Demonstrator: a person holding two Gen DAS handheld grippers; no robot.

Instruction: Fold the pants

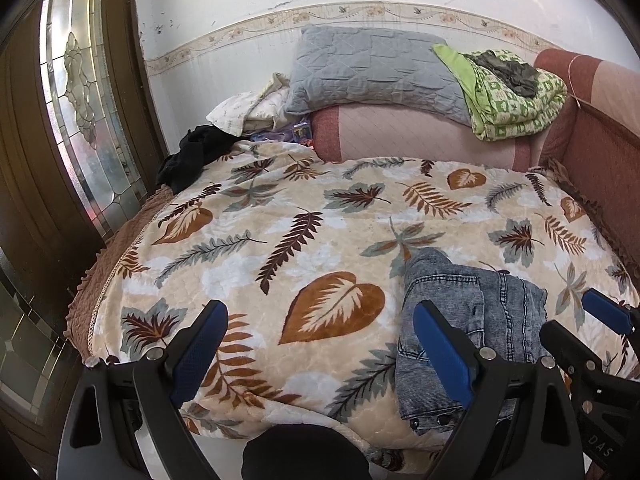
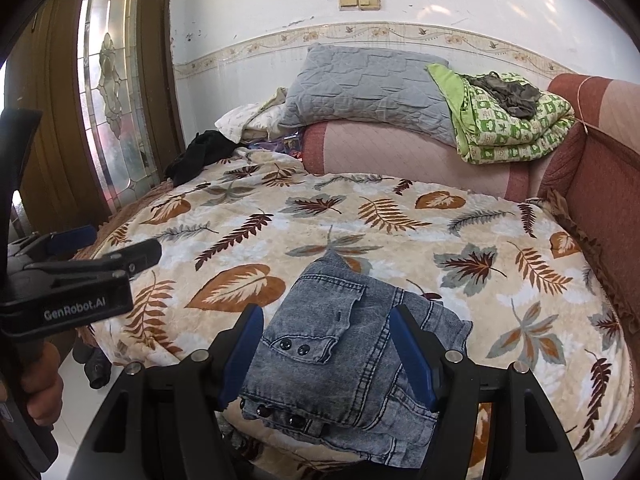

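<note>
The pants (image 2: 344, 364) are grey-blue acid-wash denim, folded into a compact bundle near the front edge of the leaf-print blanket (image 2: 400, 232). They also show at the lower right of the left wrist view (image 1: 472, 320). My right gripper (image 2: 328, 360) is open, its blue-padded fingers either side of the bundle, just above it. My left gripper (image 1: 320, 352) is open and empty over the blanket, left of the pants; its right finger overlaps the bundle's left edge in view. The left gripper (image 2: 92, 264) shows at the far left of the right wrist view.
A grey pillow (image 1: 372, 72), a green patterned quilt (image 1: 516, 100) and a pink bolster (image 1: 420, 136) lie at the back. A black garment (image 1: 192, 156) sits at the back left corner. A wooden door with glass (image 1: 80, 120) stands left. A red padded bed end (image 2: 600, 168) stands right.
</note>
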